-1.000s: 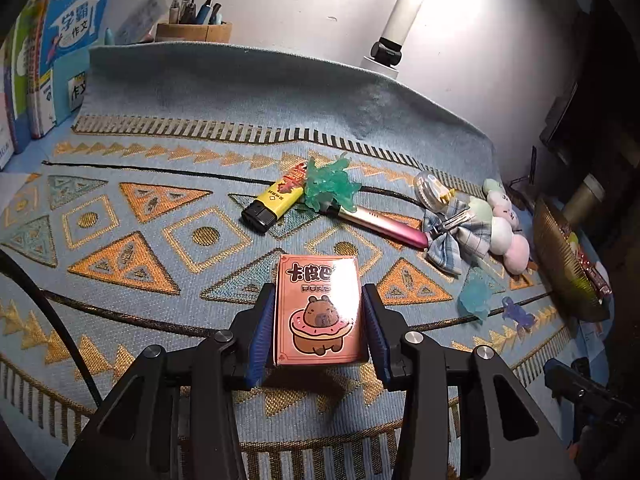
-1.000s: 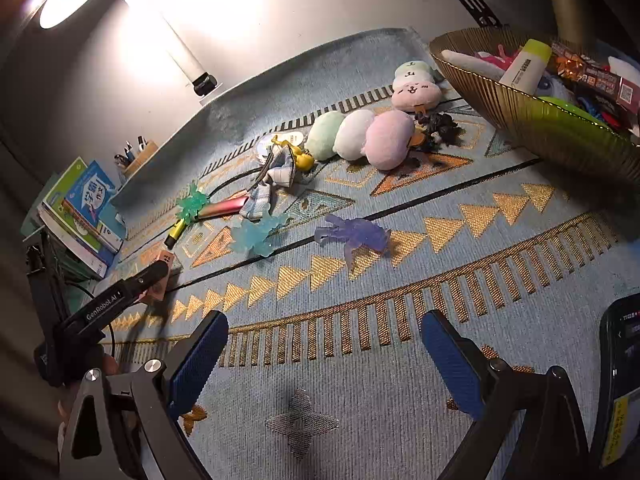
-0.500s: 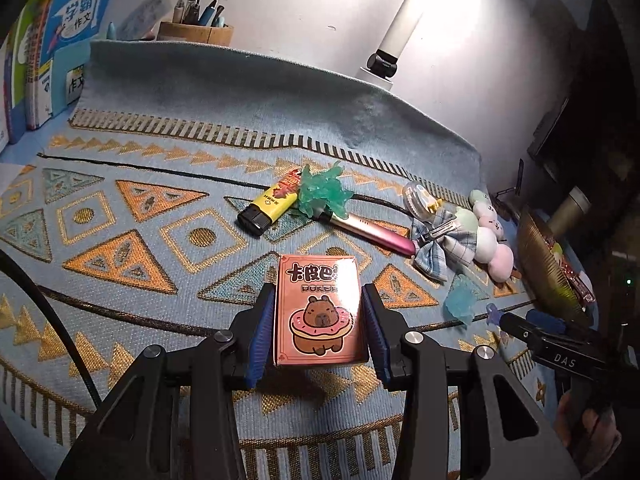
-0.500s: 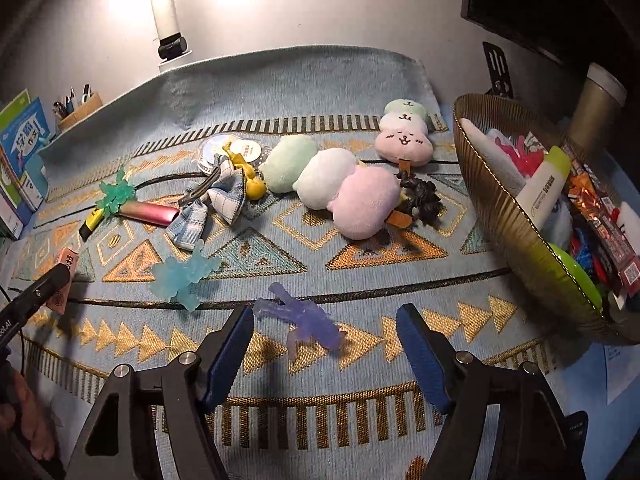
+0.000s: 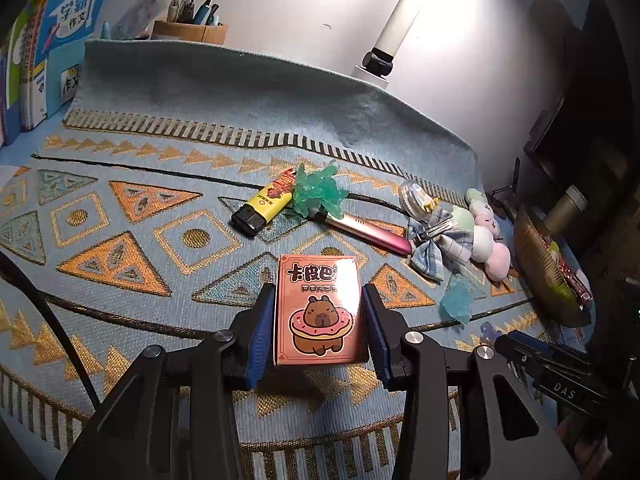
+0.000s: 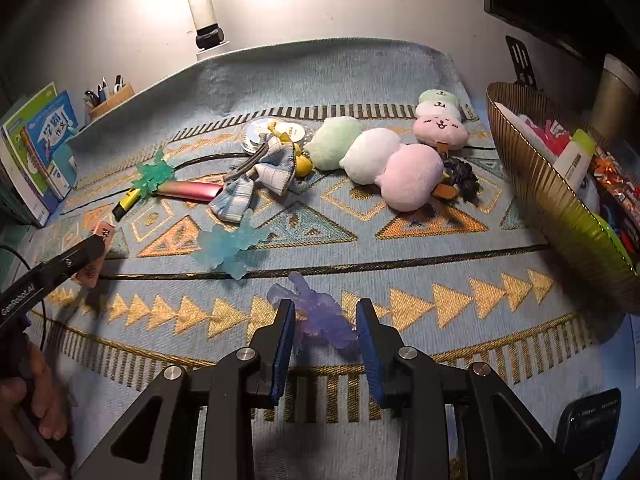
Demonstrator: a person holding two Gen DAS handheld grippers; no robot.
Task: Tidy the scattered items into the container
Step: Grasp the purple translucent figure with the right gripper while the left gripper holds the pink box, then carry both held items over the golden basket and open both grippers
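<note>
We have the left gripper (image 5: 318, 316) clamped on the pink card box (image 5: 319, 308), both blue pads pressed flat against its sides, the capybara face up and the box held just above the rug (image 5: 120, 184). Ahead of those fingers lie the yellow lighter (image 5: 264, 208) and the green-topped pen (image 5: 352, 226), touching each other, and further off to the right the plaid bow (image 5: 436, 246) and the plush dumplings (image 5: 488, 244). On the other side, our right gripper (image 6: 325, 330) is closing, jaws narrowing around the purple figure (image 6: 320, 314), which lies on the rug between the pads; whether they press on it yet we cannot tell for sure, a sliver of gap shows on each side. Just ahead and left of those fingers sits the pale blue figure (image 6: 230, 246). The gold basket (image 6: 552, 204) stands well off to the right of the right gripper, tilted, already holding a highlighter and wrappers. Far left in the right view, a hand (image 6: 36, 404) grips the left tool.
</note>
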